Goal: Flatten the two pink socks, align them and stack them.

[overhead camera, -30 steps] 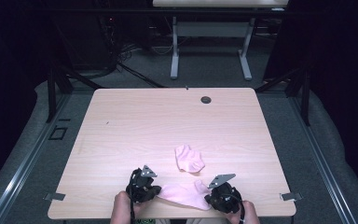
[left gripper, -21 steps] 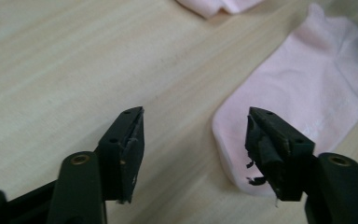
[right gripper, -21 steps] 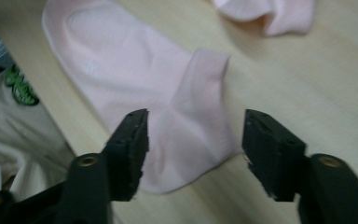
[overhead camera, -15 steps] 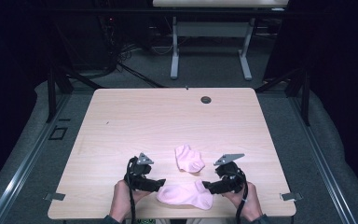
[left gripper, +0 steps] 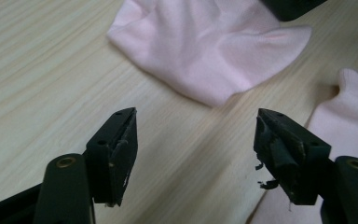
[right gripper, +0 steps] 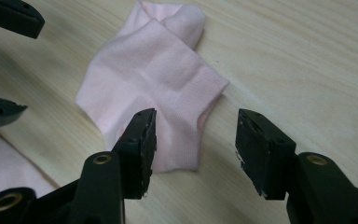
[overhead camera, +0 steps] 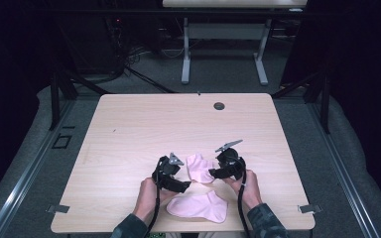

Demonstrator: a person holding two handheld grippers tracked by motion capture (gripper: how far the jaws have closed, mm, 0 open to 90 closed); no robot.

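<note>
My left tongs [overhead camera: 187, 187] and right tongs [overhead camera: 211, 174] both gape, jaws just closing a bit, nothing between them. Folded sock [overhead camera: 199, 167] lies between them on the desk [overhead camera: 129, 129]; flat sock [overhead camera: 198, 206] just behind them.

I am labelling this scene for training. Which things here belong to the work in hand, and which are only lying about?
Part of the work:
- folded pink sock, between the two claws
- flat pink sock, at the near edge
- left claw, open, empty
- right claw, open, empty

Only lying about:
- table
- round dark cable hole
- second table behind
</note>
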